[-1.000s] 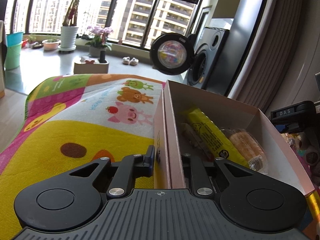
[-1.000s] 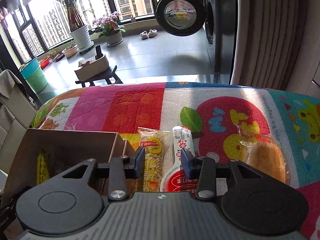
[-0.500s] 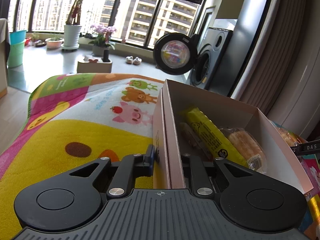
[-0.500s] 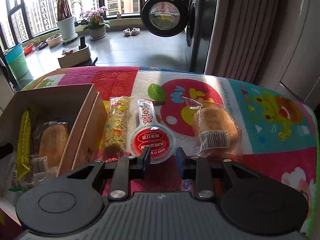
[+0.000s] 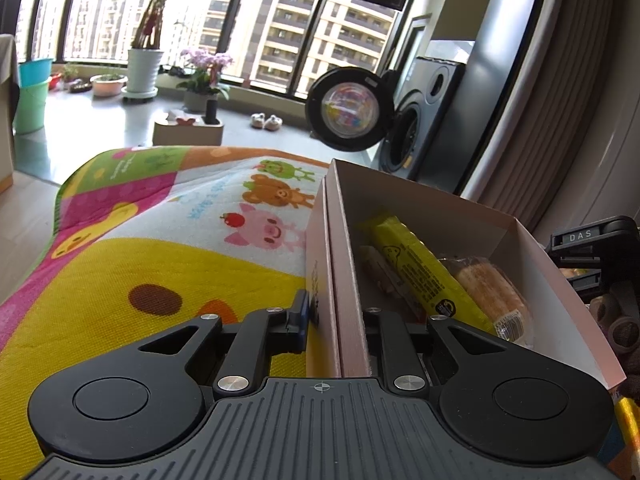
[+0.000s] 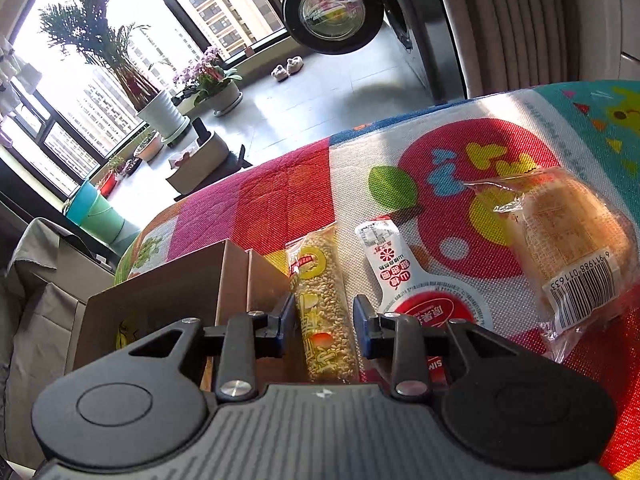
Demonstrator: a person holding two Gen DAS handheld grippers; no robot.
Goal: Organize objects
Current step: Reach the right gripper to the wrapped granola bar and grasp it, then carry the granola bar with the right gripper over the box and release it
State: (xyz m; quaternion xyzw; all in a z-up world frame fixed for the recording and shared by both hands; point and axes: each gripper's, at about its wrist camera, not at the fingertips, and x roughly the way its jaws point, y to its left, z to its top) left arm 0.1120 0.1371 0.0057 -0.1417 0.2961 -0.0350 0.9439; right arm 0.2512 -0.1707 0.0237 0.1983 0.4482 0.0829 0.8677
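An open cardboard box (image 5: 440, 216) stands on the colourful mat and holds a yellow bar (image 5: 416, 268), a wrapped bun (image 5: 488, 292) and another packet. My left gripper (image 5: 334, 320) is shut on the box's left wall, one finger outside and one inside. In the right wrist view a grain bar in a clear wrapper (image 6: 324, 304) lies just right of the box (image 6: 180, 300). My right gripper (image 6: 323, 316) is low over it, open, with a finger on each side. A red-and-white packet (image 6: 404, 280) and a wrapped bun (image 6: 568, 248) lie further right.
The patterned play mat (image 5: 160, 248) covers the table, and its far edge drops to a tiled floor. A washing machine with its door open (image 5: 348, 108) stands behind. The right gripper's body (image 5: 592, 256) shows beside the box's right wall.
The right gripper has dropped from a raised view over the snacks down onto the grain bar, which now lies between its fingers. The left gripper still clamps the box wall.
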